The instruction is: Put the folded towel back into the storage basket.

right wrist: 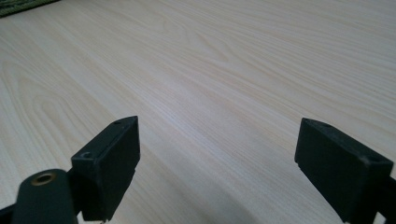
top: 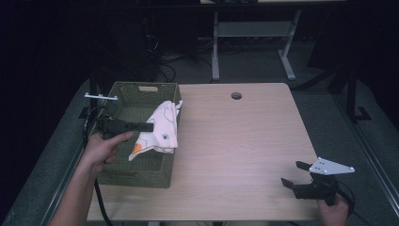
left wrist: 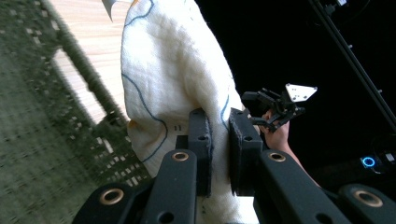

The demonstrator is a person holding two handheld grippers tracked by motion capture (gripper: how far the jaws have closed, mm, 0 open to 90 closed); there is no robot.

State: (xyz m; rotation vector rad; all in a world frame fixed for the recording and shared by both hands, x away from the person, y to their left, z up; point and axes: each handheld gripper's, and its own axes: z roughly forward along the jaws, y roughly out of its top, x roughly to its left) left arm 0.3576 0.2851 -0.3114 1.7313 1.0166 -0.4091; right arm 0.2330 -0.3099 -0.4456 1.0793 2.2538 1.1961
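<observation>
Jaws of the left gripper (left wrist: 219,154) are pinched nearly together on a fold of the white cloth (left wrist: 173,79), which hangs over the right rim of the green woven basket (top: 141,175) at the left of the desk (top: 235,141); part of it lies inside the basket and part drapes outward over the wall. In the high view the left gripper (top: 149,126) reaches level across the basket to the cloth (top: 162,127). The right gripper (top: 295,173) rests low near the desk's right front corner, its jaws standing wide with nothing between them.

The cloth looks light, thin and limp, printed with blue lines and an orange patch. It should sag and trail from any single pinch, so a bunched fold near its middle seems a safer hold than a loose edge, which could snag on the basket's weave.
</observation>
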